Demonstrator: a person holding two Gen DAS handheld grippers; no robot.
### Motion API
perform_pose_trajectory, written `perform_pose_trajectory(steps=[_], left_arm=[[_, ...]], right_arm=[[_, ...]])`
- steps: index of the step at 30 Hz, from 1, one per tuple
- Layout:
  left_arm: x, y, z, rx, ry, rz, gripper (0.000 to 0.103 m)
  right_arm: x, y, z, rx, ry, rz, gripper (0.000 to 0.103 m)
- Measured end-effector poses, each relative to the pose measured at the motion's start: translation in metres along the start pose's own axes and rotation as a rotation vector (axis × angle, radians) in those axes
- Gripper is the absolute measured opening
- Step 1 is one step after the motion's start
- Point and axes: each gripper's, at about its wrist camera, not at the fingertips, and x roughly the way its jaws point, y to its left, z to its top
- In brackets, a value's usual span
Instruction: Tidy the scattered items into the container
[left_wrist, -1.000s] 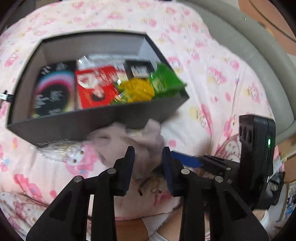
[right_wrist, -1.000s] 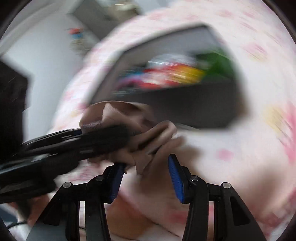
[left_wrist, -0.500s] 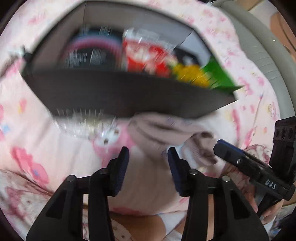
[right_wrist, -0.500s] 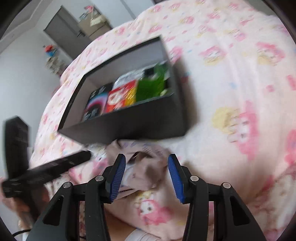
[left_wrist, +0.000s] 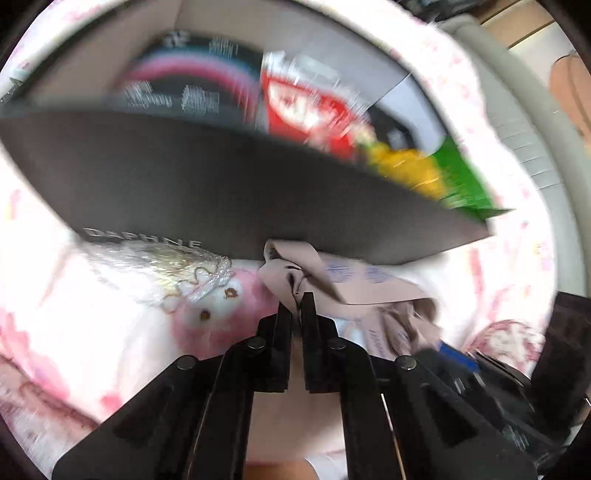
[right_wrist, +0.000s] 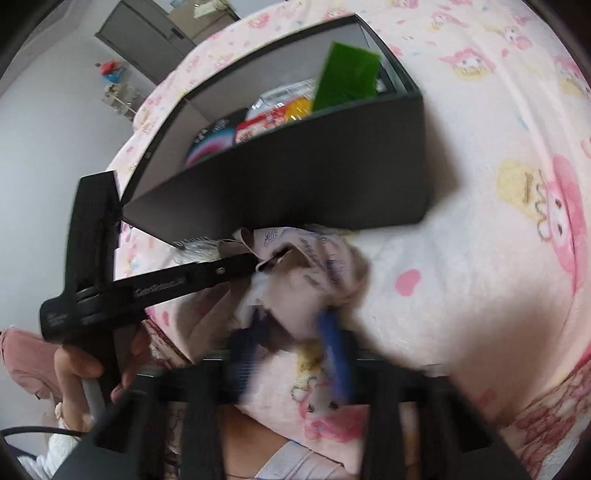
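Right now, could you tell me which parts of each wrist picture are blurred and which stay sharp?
Left wrist view: the packets in the box smear sideways, while the left tongs pinching the beige cloth stay crisp. Right wrist view: the right tongs are smeared; the box and bedspread look sharp.

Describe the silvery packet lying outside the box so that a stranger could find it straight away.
Start at the big dark box on the pink cartoon bedspread. Against the foot of its near wall, below the printed lettering, lies the crinkled silver foil packet. To its right is a beige cloth pinched by the left gripper; the packet alone is shiny and metallic.
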Motion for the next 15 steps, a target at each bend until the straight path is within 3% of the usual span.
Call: perform_pose_trajectory(steps=[3,9,11,15], left_arm=[[-0.040,-0.008,-0.005,0.027,-0.053,-0.038,0.003],[-0.071,-0.012,-0.014,0.071,-0.131,0.118,0.003],[-0.070,-0.001,-0.020,0.044,-0.112,0.119,0.005],[-0.061,0.004,-0.024,0.028,-0.053,0.087,0.039]], right_arm=[[-0.019,0.004,0.005,-0.021,-0.057,-0.014,0.009],[-0.043,-0.004,0.019,-0.029,-0.130,-0.171,0.009],[-0.047,-0.011,0.018,-0.004,-0.123,-0.174,0.009],[-0.038,-0.010,0.010,-0.004,-0.046,-0.074,0.018]])
